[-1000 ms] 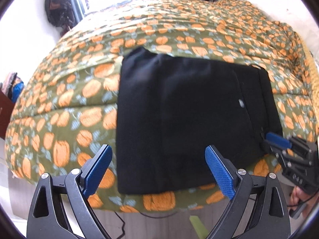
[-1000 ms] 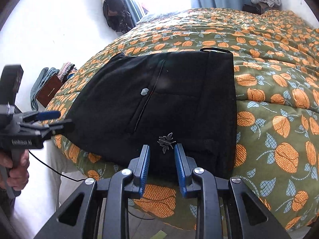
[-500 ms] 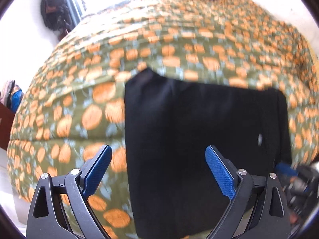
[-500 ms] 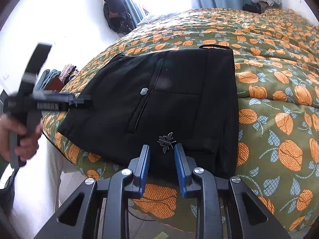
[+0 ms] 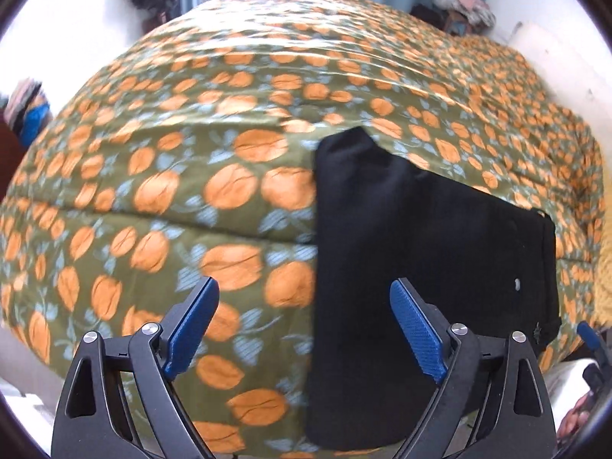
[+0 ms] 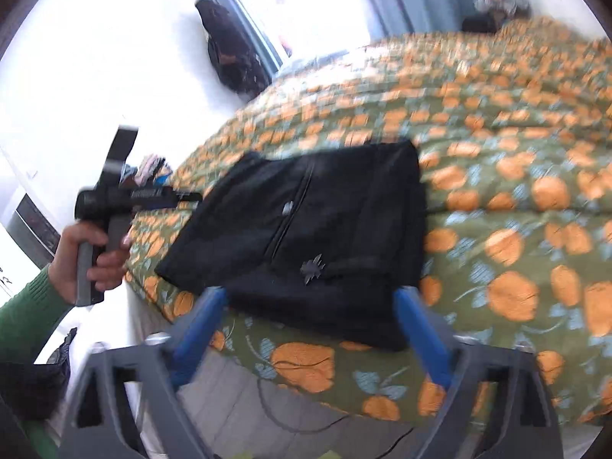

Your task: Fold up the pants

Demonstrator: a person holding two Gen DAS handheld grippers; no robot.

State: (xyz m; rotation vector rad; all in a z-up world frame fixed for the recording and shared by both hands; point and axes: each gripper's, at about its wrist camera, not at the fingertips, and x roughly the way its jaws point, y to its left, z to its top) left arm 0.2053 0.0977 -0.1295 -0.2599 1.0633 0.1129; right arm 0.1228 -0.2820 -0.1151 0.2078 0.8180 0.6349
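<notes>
The orange-and-green floral bedspread (image 5: pixel 191 176) lies bare across the left and upper frame of the left wrist view. The folded black fabric pants (image 5: pixel 401 248) fill the lower right, reaching the bed's near edge.

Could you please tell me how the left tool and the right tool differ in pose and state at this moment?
The left tool points mostly at the bedspread, beside the folded pants; the right tool faces the pants squarely. The left view is fairly sharp; the right tool's view is motion-blurred. Both stand wide open, holding nothing, clear of the pants.
</notes>
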